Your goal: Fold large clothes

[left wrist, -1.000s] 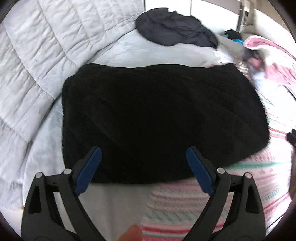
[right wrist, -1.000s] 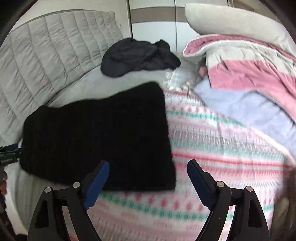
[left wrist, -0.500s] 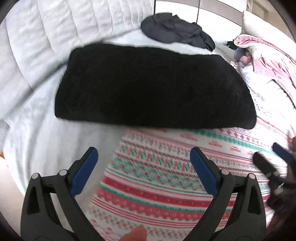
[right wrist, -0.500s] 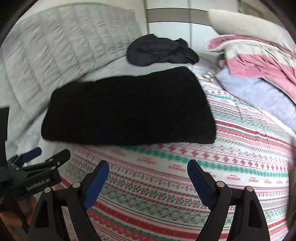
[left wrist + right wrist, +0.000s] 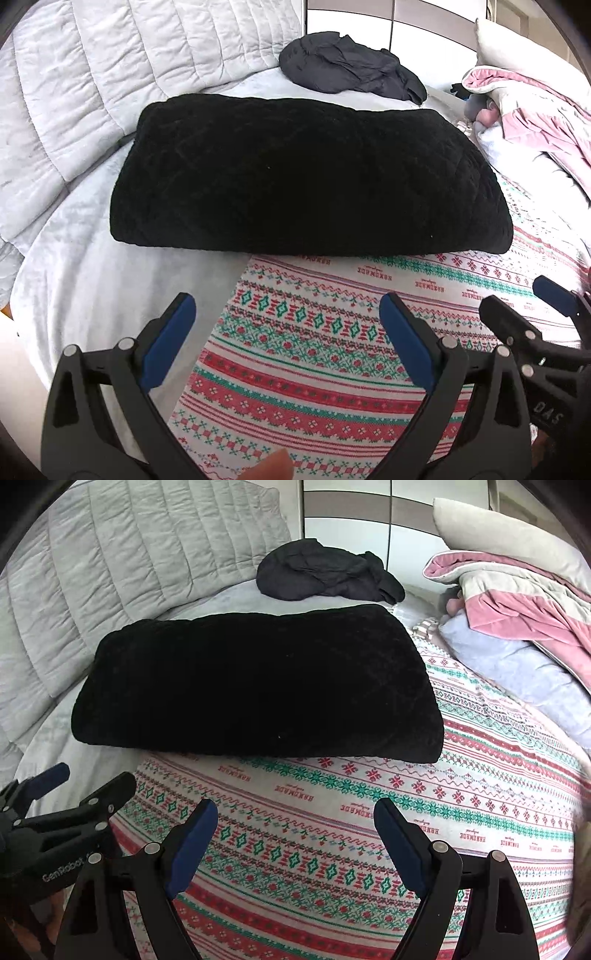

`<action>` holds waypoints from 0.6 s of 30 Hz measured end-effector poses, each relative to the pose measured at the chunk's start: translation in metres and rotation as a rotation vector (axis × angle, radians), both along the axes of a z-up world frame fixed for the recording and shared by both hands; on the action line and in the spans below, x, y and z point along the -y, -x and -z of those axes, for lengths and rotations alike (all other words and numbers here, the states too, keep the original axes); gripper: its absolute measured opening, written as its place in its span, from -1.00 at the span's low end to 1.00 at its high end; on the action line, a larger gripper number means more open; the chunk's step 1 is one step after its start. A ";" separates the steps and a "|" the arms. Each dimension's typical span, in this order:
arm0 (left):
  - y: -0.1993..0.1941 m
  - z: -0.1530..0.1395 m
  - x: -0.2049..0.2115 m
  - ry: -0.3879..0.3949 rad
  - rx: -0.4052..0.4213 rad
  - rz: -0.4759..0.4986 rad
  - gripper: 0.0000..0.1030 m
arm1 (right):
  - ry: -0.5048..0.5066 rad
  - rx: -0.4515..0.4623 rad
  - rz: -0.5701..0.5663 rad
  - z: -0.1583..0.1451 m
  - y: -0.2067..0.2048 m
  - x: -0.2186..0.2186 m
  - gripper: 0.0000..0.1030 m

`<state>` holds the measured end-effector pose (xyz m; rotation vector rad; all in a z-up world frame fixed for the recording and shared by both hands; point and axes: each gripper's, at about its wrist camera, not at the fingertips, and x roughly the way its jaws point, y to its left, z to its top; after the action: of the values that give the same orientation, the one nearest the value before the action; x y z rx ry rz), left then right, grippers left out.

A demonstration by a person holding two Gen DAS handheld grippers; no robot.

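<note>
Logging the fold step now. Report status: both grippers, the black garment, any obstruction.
Left hand-held gripper open, empty. Right hand-held gripper open, empty. Black garment folded flat on the patterned blanket. Dark clothes pile behind it, apart; nothing obstructing.

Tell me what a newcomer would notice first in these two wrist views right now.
The folded black garment lies flat mid-bed, partly on the grey sheet, partly on the red-and-green patterned blanket. Behind it sits a crumpled dark garment, and a pink-and-beige pile is heaped to the right. The left gripper and right gripper are open and empty over the blanket.
</note>
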<state>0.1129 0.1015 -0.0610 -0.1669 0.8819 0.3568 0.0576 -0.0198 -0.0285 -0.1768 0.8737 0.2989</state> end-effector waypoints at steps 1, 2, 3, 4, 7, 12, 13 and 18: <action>0.000 0.000 0.001 0.001 0.000 0.004 0.93 | 0.004 0.001 0.000 0.000 0.001 0.000 0.70; 0.001 0.000 0.002 0.002 0.000 0.007 0.93 | 0.008 0.000 -0.002 0.001 0.001 0.000 0.70; 0.001 0.000 0.003 0.002 0.001 0.009 0.93 | 0.012 -0.002 -0.004 0.002 0.001 -0.001 0.70; 0.001 0.000 0.004 -0.001 -0.001 0.008 0.93 | 0.015 -0.004 -0.006 0.003 0.001 -0.001 0.70; 0.001 0.001 0.003 0.008 -0.005 0.010 0.93 | 0.013 -0.006 -0.005 0.003 0.001 -0.001 0.70; 0.001 0.003 0.002 0.022 -0.019 0.015 0.93 | 0.013 -0.009 0.002 0.003 0.000 0.001 0.70; 0.001 0.003 0.002 0.024 -0.020 0.016 0.93 | 0.013 -0.008 0.004 0.003 0.000 0.002 0.70; 0.001 0.003 0.001 0.026 -0.023 0.016 0.93 | 0.022 -0.006 0.005 0.004 0.000 0.002 0.70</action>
<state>0.1116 0.1005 -0.0644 -0.1804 0.9102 0.3329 0.0571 -0.0215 -0.0323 -0.1939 0.8832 0.2858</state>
